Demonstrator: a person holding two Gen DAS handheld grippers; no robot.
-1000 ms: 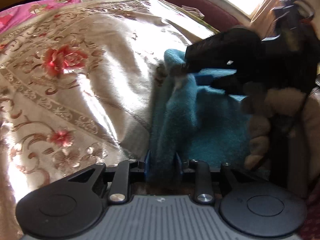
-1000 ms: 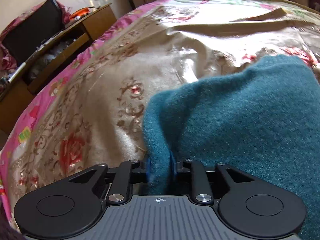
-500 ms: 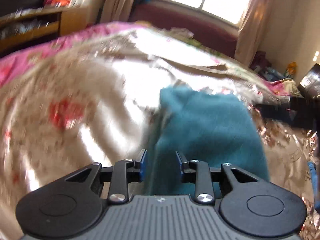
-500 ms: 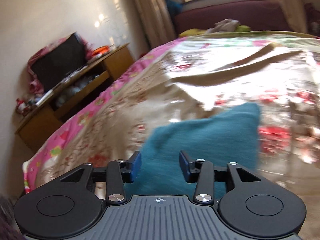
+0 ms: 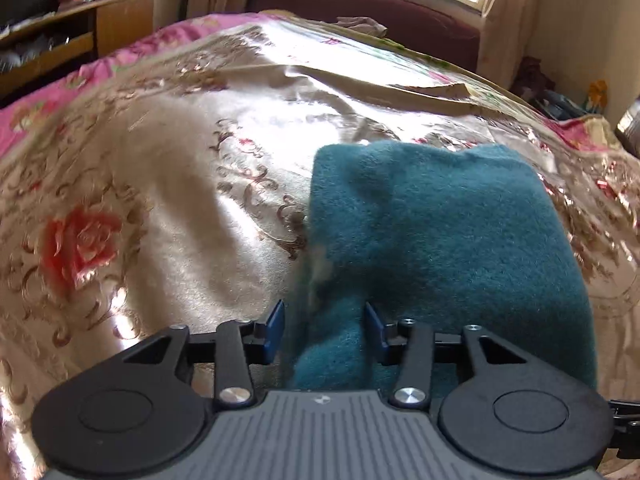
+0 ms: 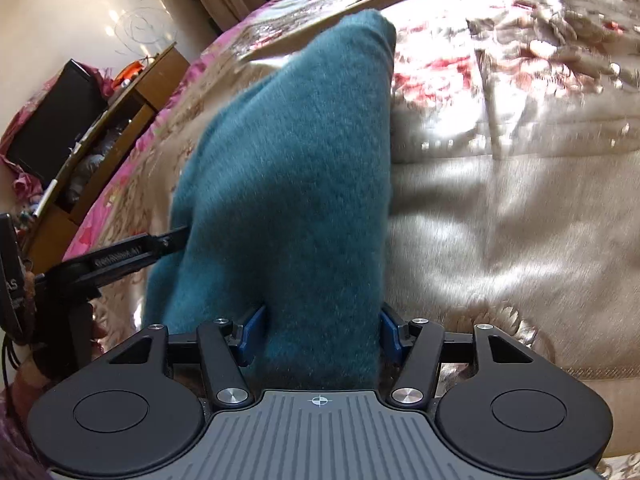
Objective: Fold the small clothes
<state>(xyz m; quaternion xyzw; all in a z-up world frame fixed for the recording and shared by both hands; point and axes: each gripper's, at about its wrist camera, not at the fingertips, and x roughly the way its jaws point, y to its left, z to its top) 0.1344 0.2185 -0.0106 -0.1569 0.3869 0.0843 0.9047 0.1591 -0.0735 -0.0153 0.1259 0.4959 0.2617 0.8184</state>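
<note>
A fuzzy teal garment (image 5: 432, 232) lies folded on the floral bedspread (image 5: 180, 208). Its near edge runs between the blue pads of my left gripper (image 5: 324, 330). The jaws are opening and a sliver of gap shows at the left pad. In the right wrist view the same teal garment (image 6: 300, 168) stretches away from my right gripper (image 6: 320, 336). Those jaws are opening too, wide around the cloth's near end, and the pads do not squeeze it. One of the left gripper's fingers (image 6: 132, 256) touches the cloth's left edge there.
The cream and pink bedspread (image 6: 500, 208) spreads out on all sides. A wooden shelf unit (image 6: 120, 120) with a dark box stands beside the bed on the left. A dark red headboard (image 5: 380, 12) and a bright window are at the far end.
Both grippers were shut on bunched teal cloth a second ago; their jaws have since spread. The cloth now lies flatter on the bed, and both hands have swung sideways across it.
</note>
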